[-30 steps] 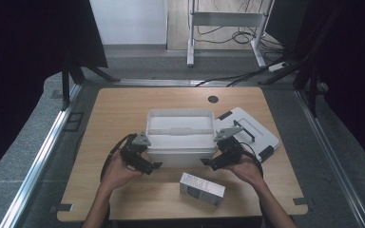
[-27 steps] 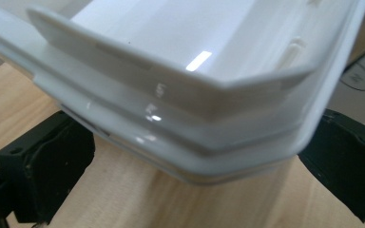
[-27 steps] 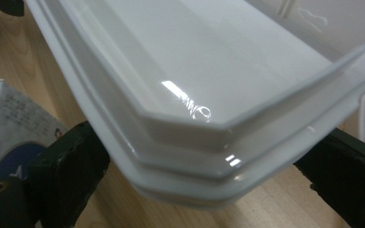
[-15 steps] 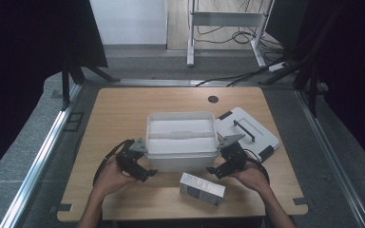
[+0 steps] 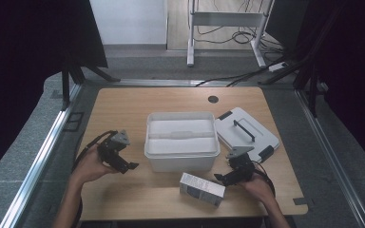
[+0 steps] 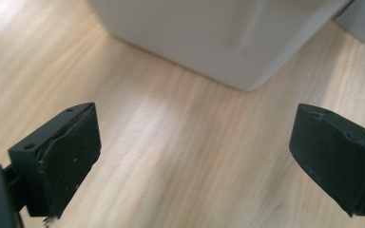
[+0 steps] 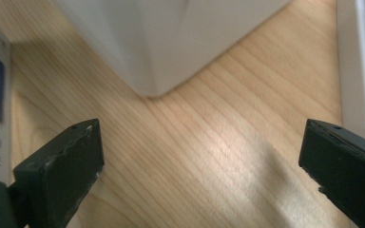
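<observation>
Left tongs (image 5: 132, 166) pulled back from left wall of white bin (image 5: 182, 142), now apart from it, over bare table (image 5: 123, 104) nearer front-left. Right tongs (image 5: 217, 178) drawn off bin's right front corner, now lower, just beside small carton (image 5: 202, 189). Both hands retreated toward front edge. Jaws of both spread wide, nothing between. Bin shifted slightly toward far side.
</observation>
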